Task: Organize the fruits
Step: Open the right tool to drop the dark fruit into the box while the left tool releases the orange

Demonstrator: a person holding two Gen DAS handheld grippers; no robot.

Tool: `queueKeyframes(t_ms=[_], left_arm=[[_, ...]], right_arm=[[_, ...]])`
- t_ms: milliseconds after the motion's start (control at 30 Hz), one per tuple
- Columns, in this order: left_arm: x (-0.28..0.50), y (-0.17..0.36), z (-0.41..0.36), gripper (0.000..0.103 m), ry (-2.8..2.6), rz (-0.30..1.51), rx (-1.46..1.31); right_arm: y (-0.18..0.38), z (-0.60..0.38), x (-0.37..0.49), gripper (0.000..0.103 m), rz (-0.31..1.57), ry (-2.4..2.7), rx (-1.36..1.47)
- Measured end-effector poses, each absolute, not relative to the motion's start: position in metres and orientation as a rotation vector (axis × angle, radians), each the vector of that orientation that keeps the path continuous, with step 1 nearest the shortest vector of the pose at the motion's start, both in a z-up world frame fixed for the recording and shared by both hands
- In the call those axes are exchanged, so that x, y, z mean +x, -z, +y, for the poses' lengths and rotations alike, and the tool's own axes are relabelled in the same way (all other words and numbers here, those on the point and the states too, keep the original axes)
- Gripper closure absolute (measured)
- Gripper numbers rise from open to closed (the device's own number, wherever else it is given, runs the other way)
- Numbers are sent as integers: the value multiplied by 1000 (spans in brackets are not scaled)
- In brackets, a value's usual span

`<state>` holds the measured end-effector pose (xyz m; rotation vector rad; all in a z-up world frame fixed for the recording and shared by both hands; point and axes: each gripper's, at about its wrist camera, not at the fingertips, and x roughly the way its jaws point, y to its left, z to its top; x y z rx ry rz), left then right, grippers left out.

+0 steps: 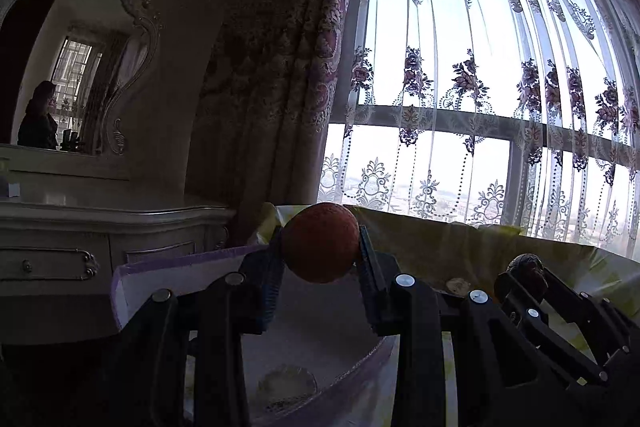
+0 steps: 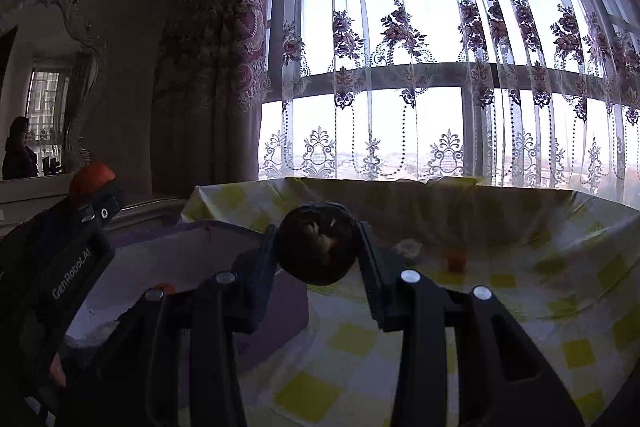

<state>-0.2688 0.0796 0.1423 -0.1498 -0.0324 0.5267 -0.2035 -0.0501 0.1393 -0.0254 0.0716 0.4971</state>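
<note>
My left gripper (image 1: 320,247) is shut on a round orange fruit (image 1: 320,241) and holds it above a purple-rimmed box (image 1: 168,267). It also shows at the left of the right wrist view (image 2: 90,195), with the orange fruit (image 2: 91,175) on top. My right gripper (image 2: 318,251) is shut on a dark round fruit (image 2: 318,249) and holds it above the table. In the left wrist view the right gripper (image 1: 524,275) sits at the lower right with the dark fruit (image 1: 526,265) in it.
A yellow-checked cloth (image 2: 360,339) covers the table. A small orange piece (image 2: 456,261) and a pale item (image 2: 408,247) lie on it far ahead. Something orange (image 2: 165,287) lies inside the box (image 2: 160,251). A dresser (image 1: 100,223) stands at the left; a curtained window (image 1: 480,87) stands behind.
</note>
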Motion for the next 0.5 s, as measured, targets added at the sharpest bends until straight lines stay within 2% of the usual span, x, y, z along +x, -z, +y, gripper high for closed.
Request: queueKeyframes(t_ms=[333,433,500], left_arm=[[-275,-132,150,70,-645,130,-246],[-264,-132,171,70,-654,252,-255],[-252,-129,185,70,-639,360,-267]], right_arm=[[-150,44,-206,63,133,-682,-164],[-149,71,-196,63,212,-709,-236],[-143,93,-178,63,339,-728,-314]])
